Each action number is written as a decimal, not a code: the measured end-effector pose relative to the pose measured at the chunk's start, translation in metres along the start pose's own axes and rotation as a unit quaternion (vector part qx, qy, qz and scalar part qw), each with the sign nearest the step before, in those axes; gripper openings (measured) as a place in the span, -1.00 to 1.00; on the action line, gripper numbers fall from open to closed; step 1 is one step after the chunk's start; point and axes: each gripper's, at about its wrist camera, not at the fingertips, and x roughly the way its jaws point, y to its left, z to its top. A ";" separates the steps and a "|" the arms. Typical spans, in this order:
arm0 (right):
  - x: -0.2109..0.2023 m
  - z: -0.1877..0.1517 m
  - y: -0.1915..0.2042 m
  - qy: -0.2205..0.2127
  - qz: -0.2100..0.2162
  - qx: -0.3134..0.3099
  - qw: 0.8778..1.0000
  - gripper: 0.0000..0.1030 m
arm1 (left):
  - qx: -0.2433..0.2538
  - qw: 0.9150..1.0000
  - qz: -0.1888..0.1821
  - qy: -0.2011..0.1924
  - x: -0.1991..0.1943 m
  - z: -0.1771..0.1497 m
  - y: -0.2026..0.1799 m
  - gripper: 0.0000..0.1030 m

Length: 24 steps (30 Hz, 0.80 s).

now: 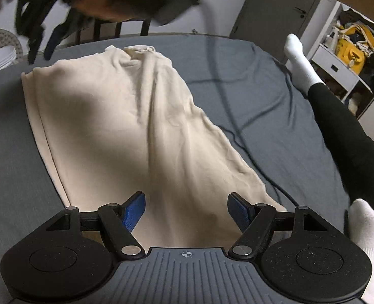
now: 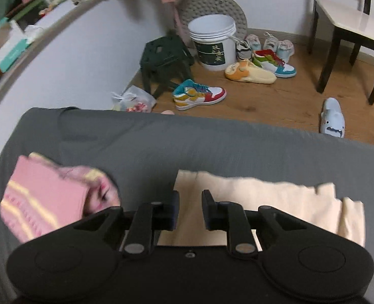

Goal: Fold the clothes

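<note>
Here cream garment (image 1: 126, 126) spread ahead of, beneath gaping left claw (image 1: 186, 211).

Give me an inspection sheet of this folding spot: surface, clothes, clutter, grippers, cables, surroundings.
Surface: grey sheet, wrinkled.
Job's things: cream garment spread flat; pink striped garment folded beside it.
Clutter: person's legs in white socks on the sheet.
Grippers: left gripper open over the cream hem; right gripper open, narrow gap, nothing held.
Cables: black cable across the sheet.
Surroundings: shoes, white bucket, chair, stool.
</note>
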 end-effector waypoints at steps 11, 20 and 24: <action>0.027 0.004 0.009 0.020 -0.047 -0.013 0.999 -0.66 | 0.020 1.000 -0.013 -0.003 0.001 0.002 -0.002 0.41; 0.029 0.009 0.020 0.016 -0.059 -0.045 0.997 -0.96 | 0.031 0.999 -0.011 0.008 0.001 -0.001 -0.005 0.41; 0.023 0.014 0.025 0.009 -0.043 -0.045 0.998 -0.96 | 0.042 0.999 -0.020 0.015 -0.001 -0.003 -0.009 0.41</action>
